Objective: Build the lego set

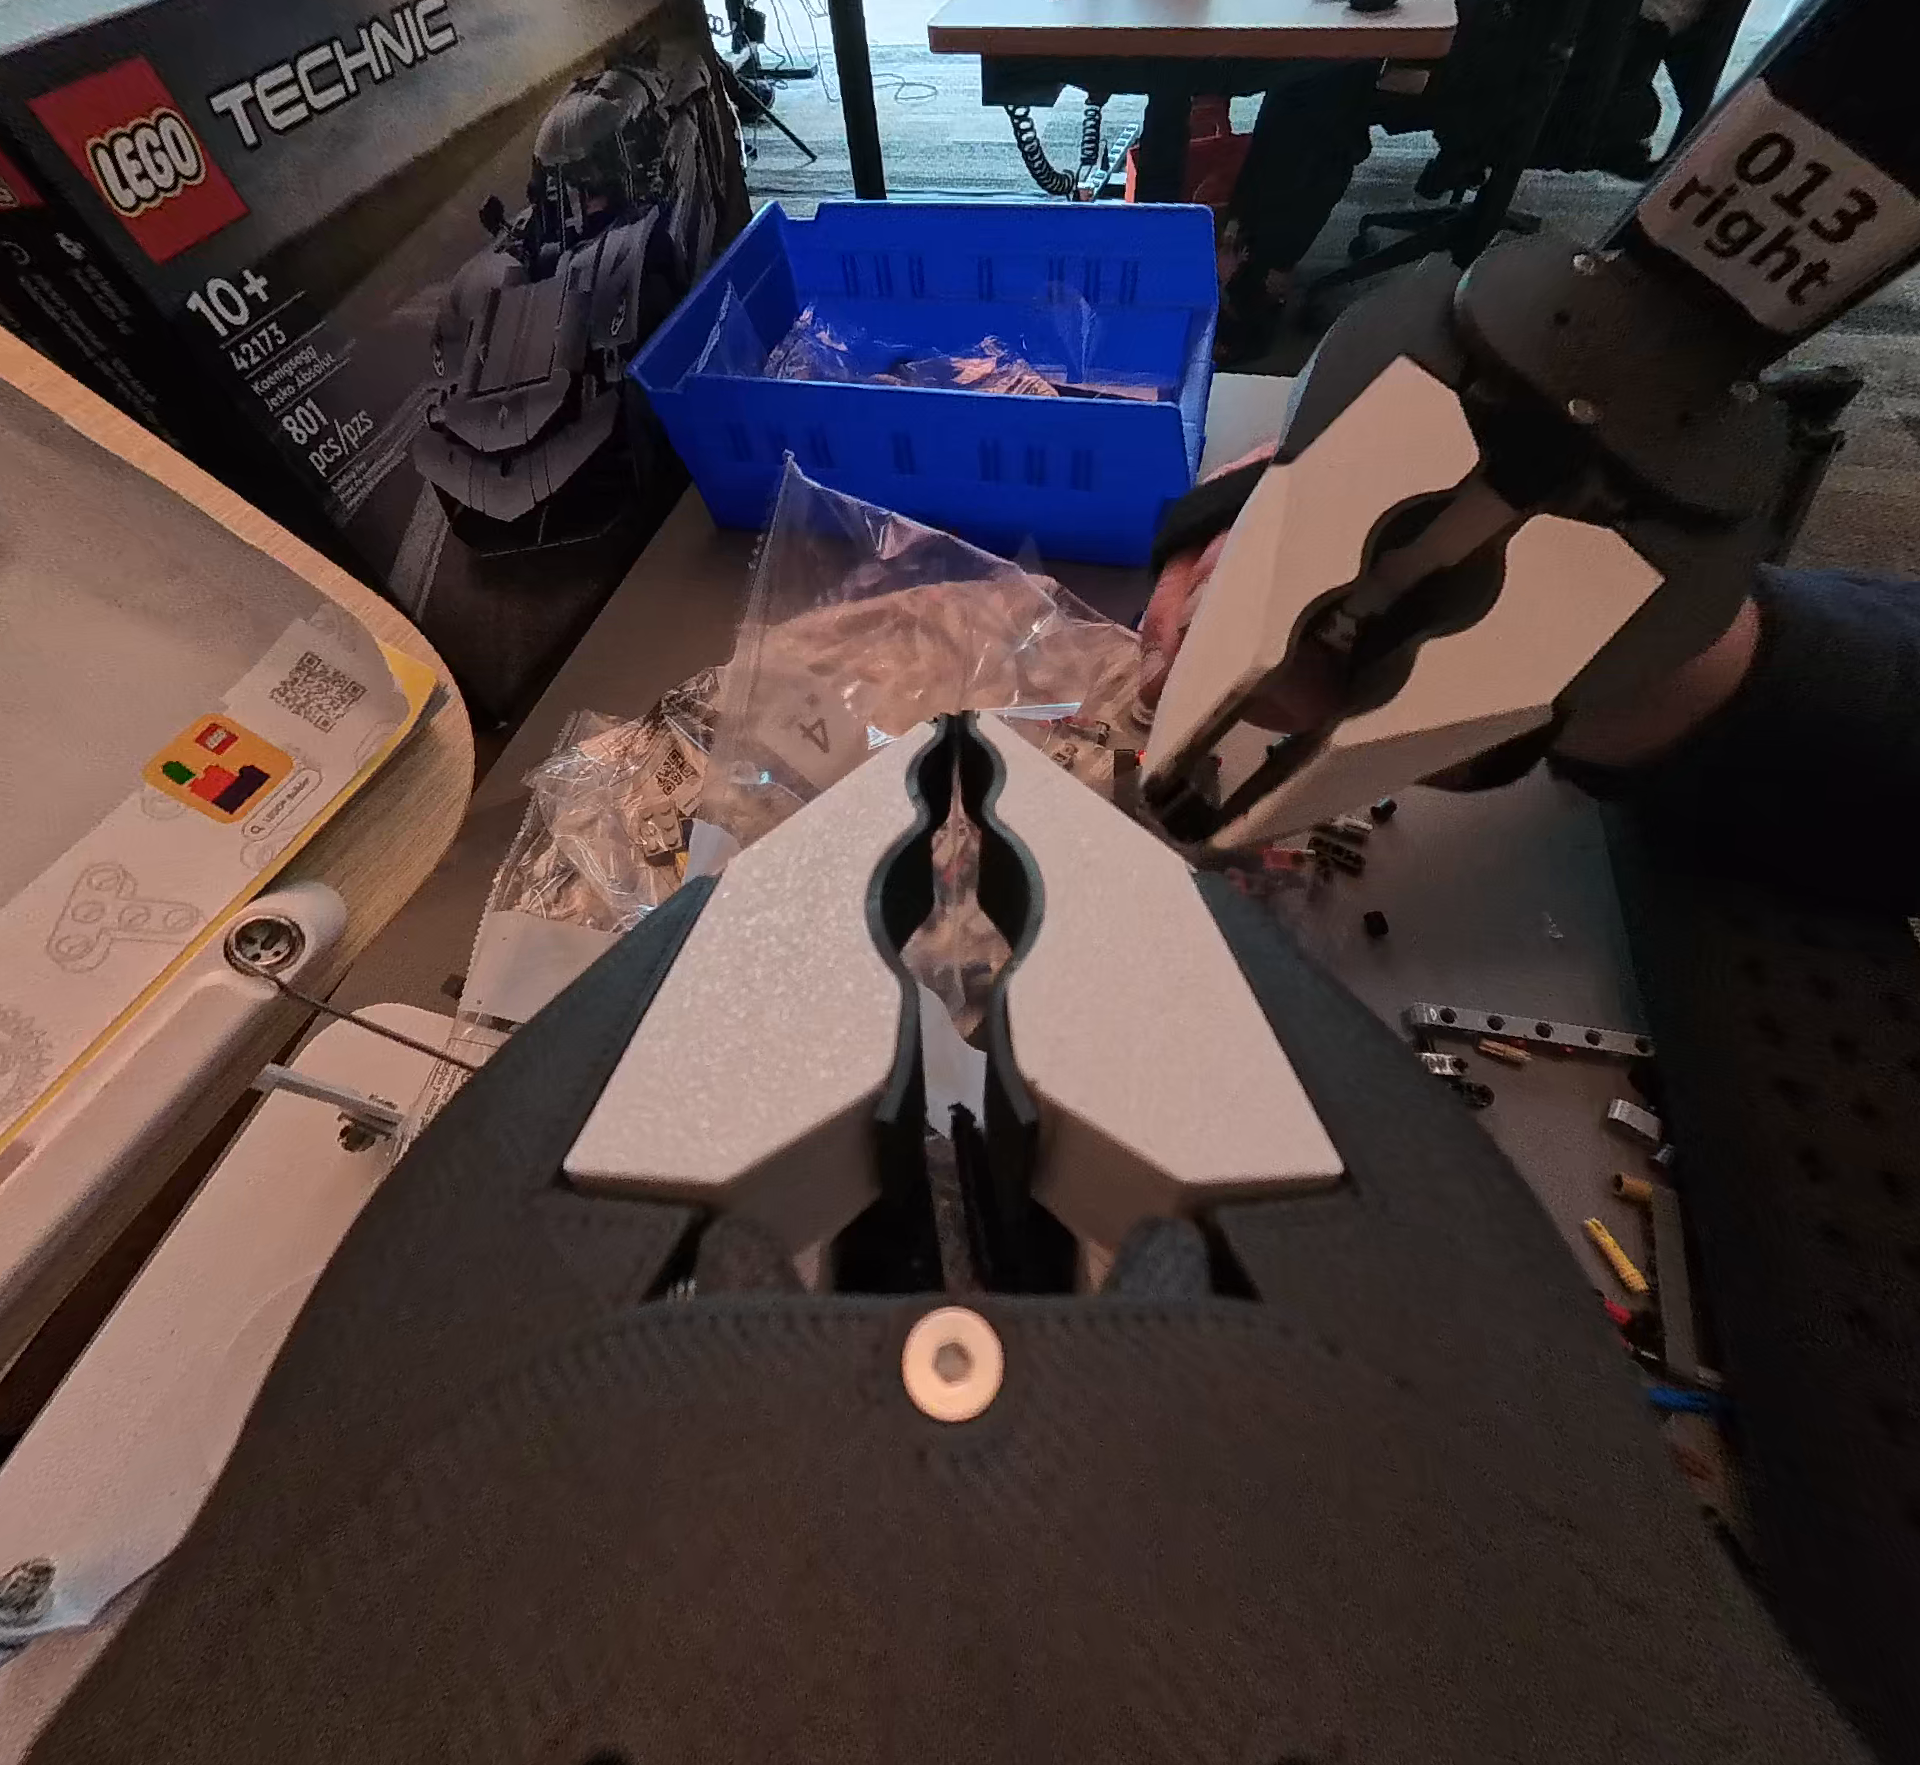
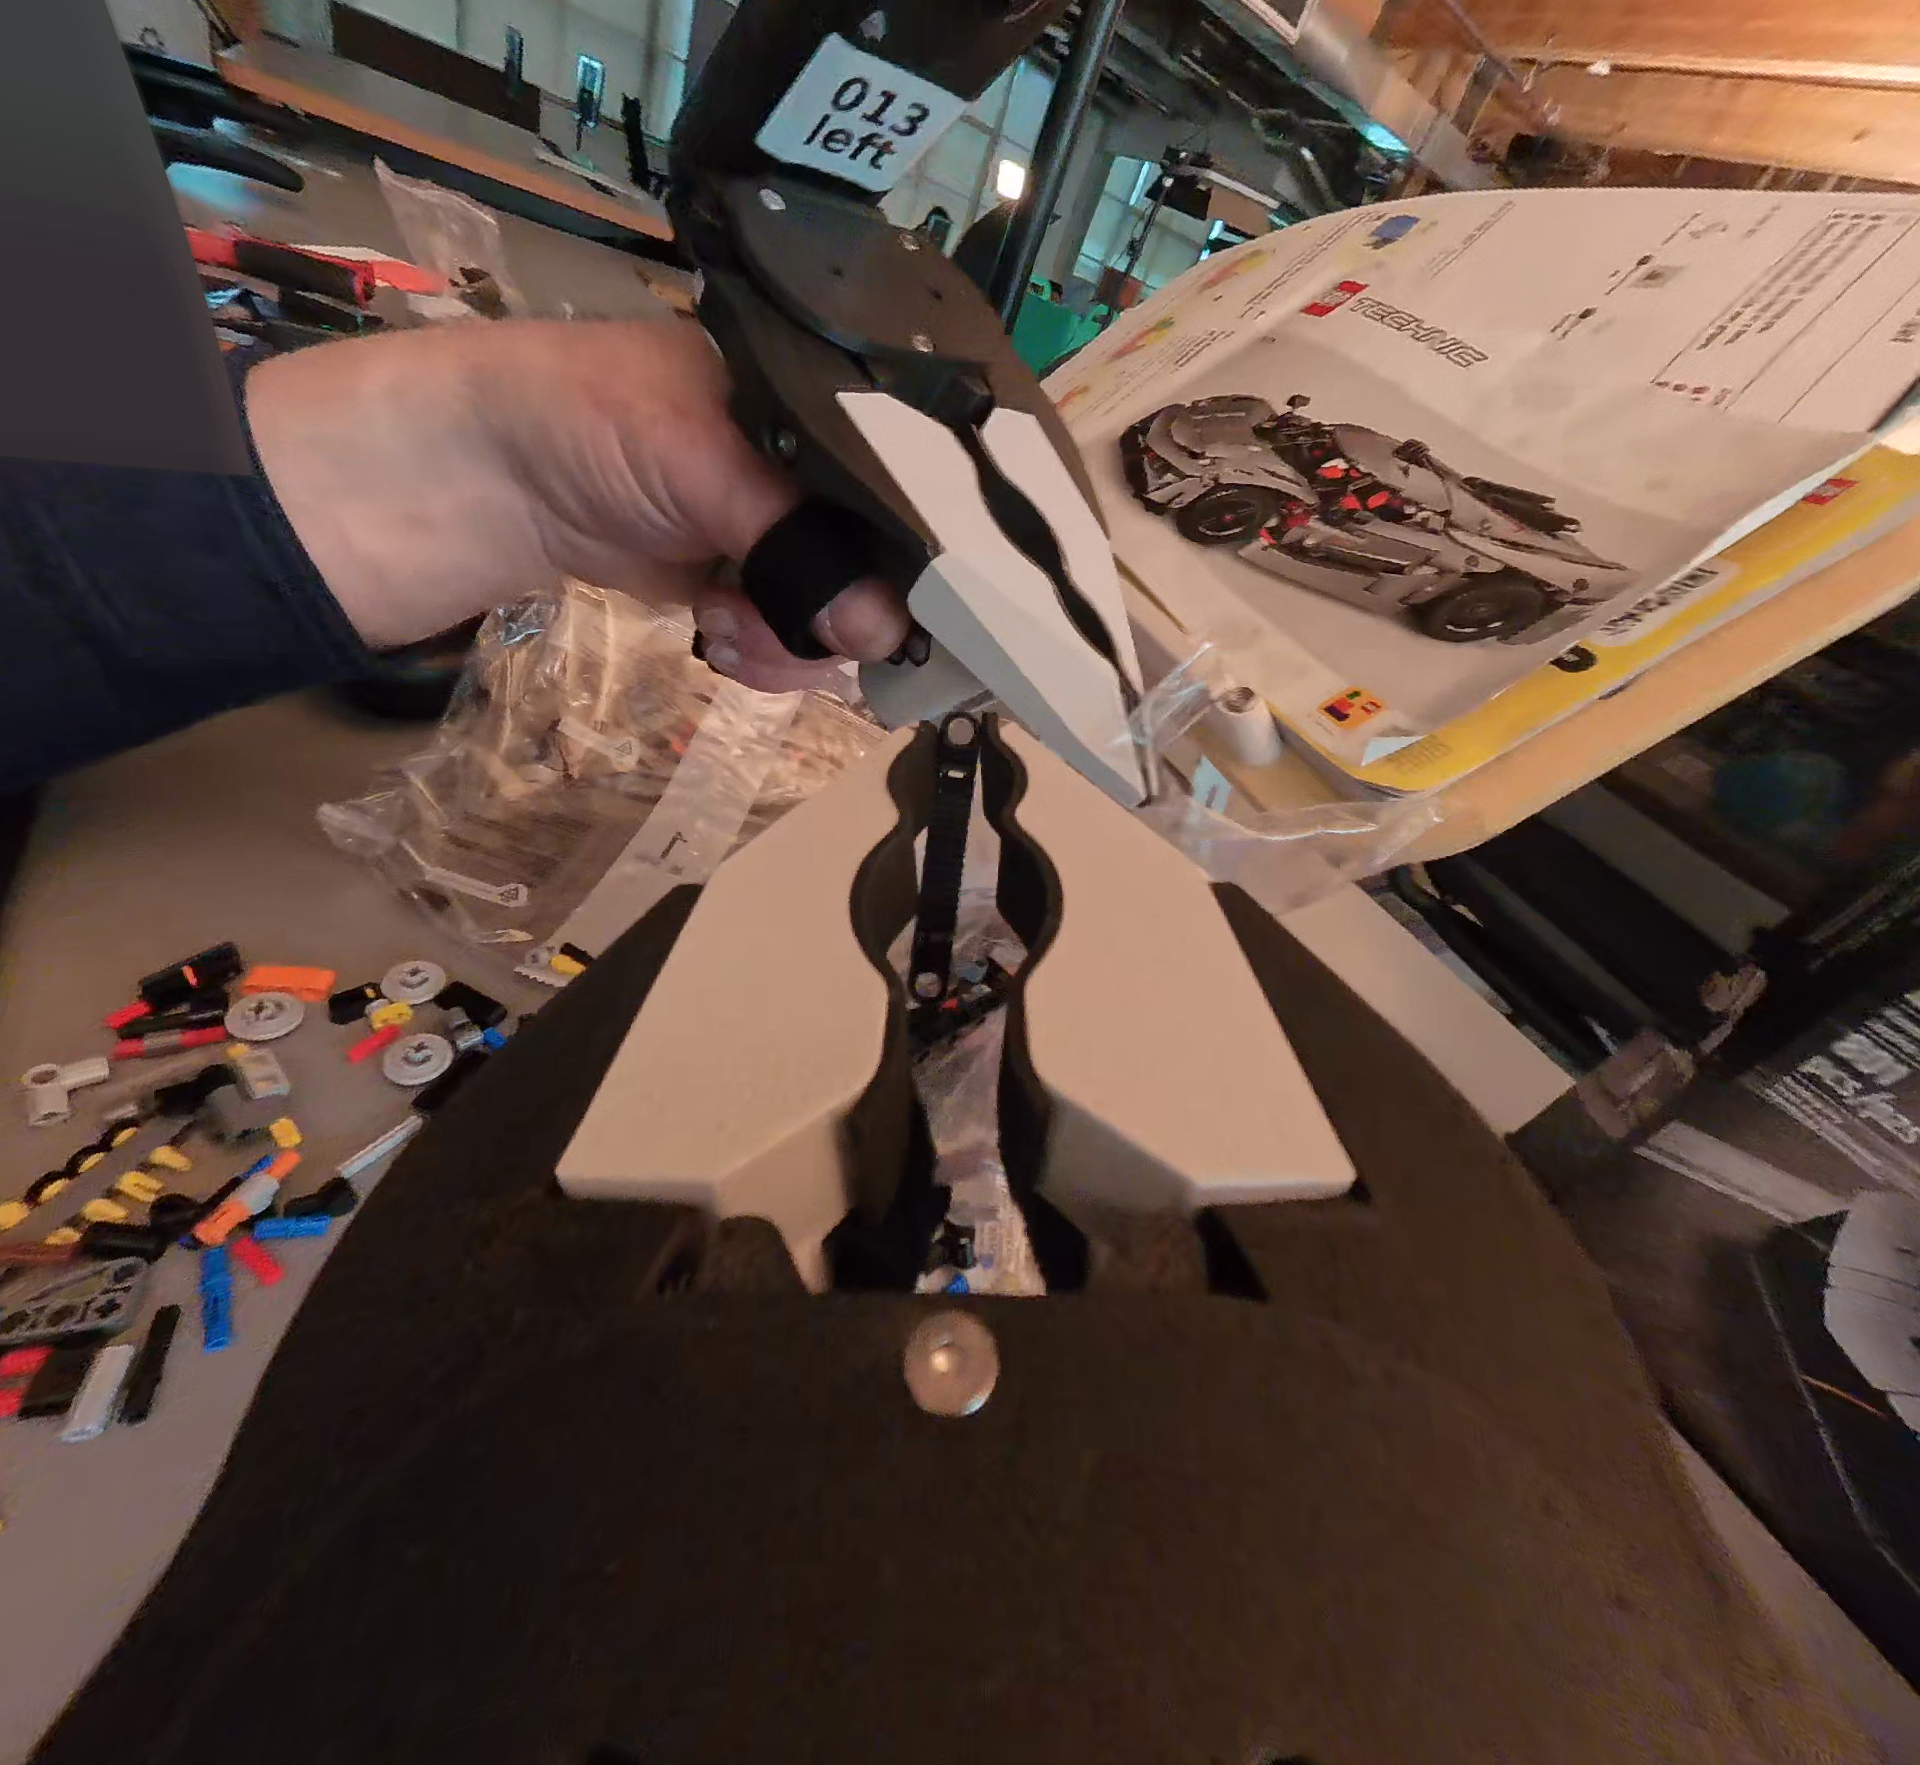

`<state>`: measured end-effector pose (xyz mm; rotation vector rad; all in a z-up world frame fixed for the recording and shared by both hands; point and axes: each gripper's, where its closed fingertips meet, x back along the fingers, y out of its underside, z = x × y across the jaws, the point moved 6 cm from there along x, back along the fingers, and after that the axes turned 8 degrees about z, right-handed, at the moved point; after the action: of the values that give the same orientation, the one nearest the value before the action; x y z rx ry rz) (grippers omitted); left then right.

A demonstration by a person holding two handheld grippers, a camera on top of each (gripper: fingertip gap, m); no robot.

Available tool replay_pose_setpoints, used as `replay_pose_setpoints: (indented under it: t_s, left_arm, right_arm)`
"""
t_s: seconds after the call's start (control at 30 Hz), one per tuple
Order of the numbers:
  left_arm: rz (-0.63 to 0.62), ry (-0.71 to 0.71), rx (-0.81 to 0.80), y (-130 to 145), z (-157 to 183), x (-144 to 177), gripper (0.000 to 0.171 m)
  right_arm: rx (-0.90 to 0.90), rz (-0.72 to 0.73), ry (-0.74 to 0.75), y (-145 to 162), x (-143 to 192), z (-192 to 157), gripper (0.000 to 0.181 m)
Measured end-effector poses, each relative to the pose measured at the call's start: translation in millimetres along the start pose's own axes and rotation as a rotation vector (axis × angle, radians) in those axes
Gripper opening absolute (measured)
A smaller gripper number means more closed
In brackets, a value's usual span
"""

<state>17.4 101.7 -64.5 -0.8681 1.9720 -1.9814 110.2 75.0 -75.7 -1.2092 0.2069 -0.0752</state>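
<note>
At the table's left edge an instruction booklet (image 1: 197,780) lies on a raised board. Just beside it, the left gripper (image 1: 958,728) has its jaws together, pinching a clear plastic bag (image 1: 894,614). A blue bin (image 1: 935,375) sits at the far edge. The right gripper (image 2: 958,728) is clamped on a black lego beam (image 2: 948,842). Loose lego pieces (image 2: 208,1144) crowd the right-hand side of the table.

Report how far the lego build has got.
Barely started. Done: a clear plastic bag is opened and small pieces lie scattered loose on the table. In hand: the right tongs are shut on a black beam; the left tongs pinch a clear bag. Left: no joined assembly shows, and more bags wait in the blue bin.
</note>
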Motion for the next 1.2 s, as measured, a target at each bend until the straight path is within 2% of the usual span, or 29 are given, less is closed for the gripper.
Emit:
replay_pose_setpoints:
  t_s: [0.13,0.23,0.33,0.5,0.6,0.7,0.8,0.87,1.0,1.07,1.2]
  left_arm:
    - [0.007,-0.002,0.007,0,-2,2,0.000]
    - [0.012,-0.003,0.011,0,-3,3,0.000]
    - [0.016,-0.006,0.014,-1,-4,4,0.000]
    - [0.024,-0.015,0.019,-1,-6,8,0.000]
    - [0.029,-0.020,0.023,-1,-8,10,0.000]
    - [0.032,-0.022,0.025,-1,-10,12,0.000]
    - [0.032,-0.026,0.022,-2,-11,13,0.000]
    - [0.034,-0.026,0.022,-2,-11,14,0.000]
    - [0.038,-0.028,0.022,-3,-12,17,0.000]
    - [0.044,-0.029,0.024,-4,-13,19,0.000]
    - [0.048,-0.028,0.030,-3,-14,19,0.000]
  right_arm:
    - [-0.040,0.040,0.032,-5,7,8,0.005]
    - [-0.081,0.002,0.046,3,8,14,0.005]
    - [-0.152,-0.043,-0.003,12,3,11,0.004]
    - [-0.141,-0.084,0.034,15,1,13,0.028]
    - [-0.120,-0.076,0.070,10,13,21,0.027]
    - [-0.137,-0.110,0.037,10,30,27,0.016]
    - [-0.138,-0.217,-0.028,19,46,25,0.012]
    - [-0.105,-0.350,-0.096,32,57,17,0.015]
    - [-0.051,-0.662,-0.211,68,85,-6,0.008]
    - [-0.119,-0.728,-0.308,78,99,-24,0.008]
    - [-0.186,-0.864,-0.350,100,117,-38,0.009]
